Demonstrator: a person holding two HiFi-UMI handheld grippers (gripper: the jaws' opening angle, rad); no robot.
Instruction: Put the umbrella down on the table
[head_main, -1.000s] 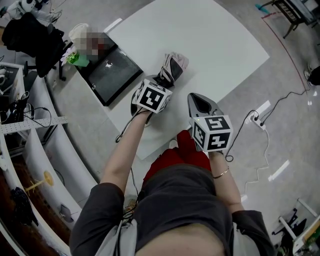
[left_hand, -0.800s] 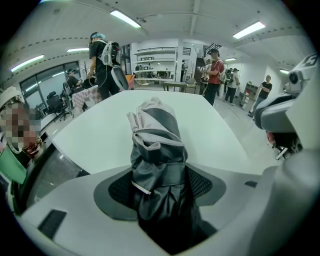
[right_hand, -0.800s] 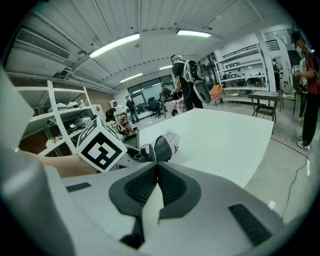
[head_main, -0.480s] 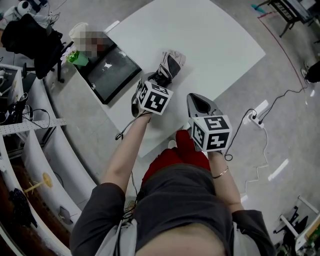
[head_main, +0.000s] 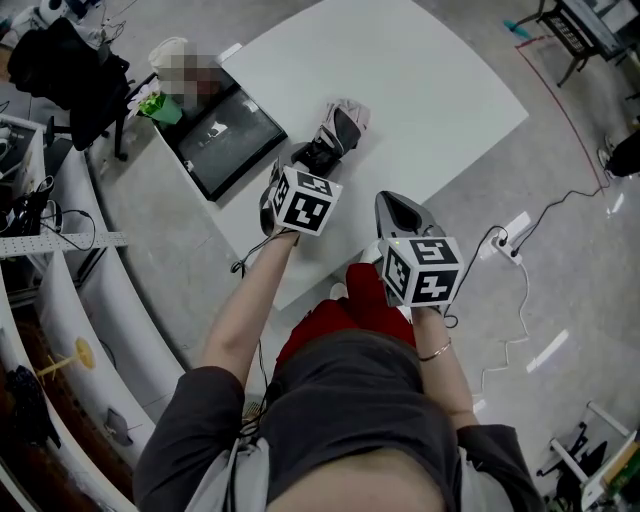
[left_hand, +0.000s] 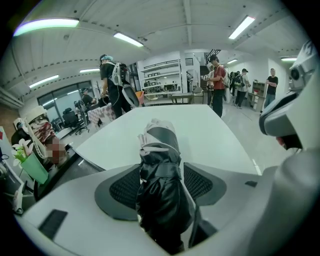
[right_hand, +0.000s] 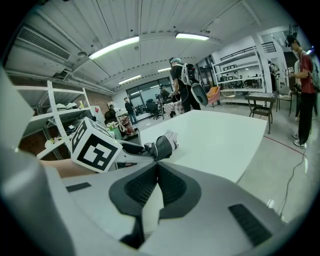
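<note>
A folded black and grey umbrella (head_main: 343, 125) lies on the white table (head_main: 430, 80), its grey end pointing away from me. My left gripper (head_main: 306, 163) is at its near, black end. In the left gripper view the umbrella (left_hand: 159, 150) lies between the two dark pads (left_hand: 119, 192), which stand wide apart on either side of it, so the left gripper (left_hand: 161, 169) is open. My right gripper (head_main: 392, 198) hovers at the table's near edge, to the right of the umbrella. Its jaws meet at the tip with nothing between them in the right gripper (right_hand: 157, 166) view, where the umbrella (right_hand: 163, 145) shows beyond.
A dark flat panel (head_main: 228, 138) lies at the table's left edge beside a green cup (head_main: 158, 108). A power strip (head_main: 510, 240) and cable lie on the floor at right. A black chair (head_main: 70, 70) and white shelving stand at left. Several people stand beyond the table (left_hand: 215, 135).
The left gripper has lifted and tipped a little at the umbrella's near end. The umbrella stays where it lay on the table. The right gripper has hardly moved.
</note>
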